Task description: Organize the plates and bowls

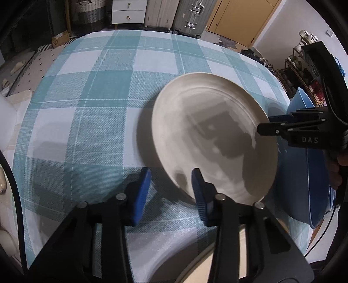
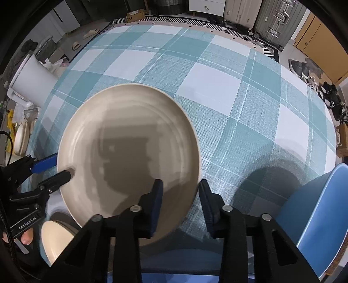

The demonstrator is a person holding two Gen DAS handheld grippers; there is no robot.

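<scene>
Cream plate (image 1: 214,139) fills the left wrist view's centre-right, over the checked counter (image 1: 87,98), with the left tongs (image 1: 171,191) spread at its lower rim. In the right wrist view the right tongs (image 2: 179,202) gape over its lower-right rim; both should probably close squarely before lifting toward the blue bowl (image 2: 315,217).

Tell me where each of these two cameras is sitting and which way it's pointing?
Left wrist view: sits on the left gripper, looking forward over the checked tablecloth at the cream plate; its own open blue-padded fingers and the right gripper show.
Right wrist view: sits on the right gripper, looking across the same plate; its own open fingers and the left gripper show.
Shared: the plate, the tablecloth, a blue bowl and the suitcases behind.
</scene>
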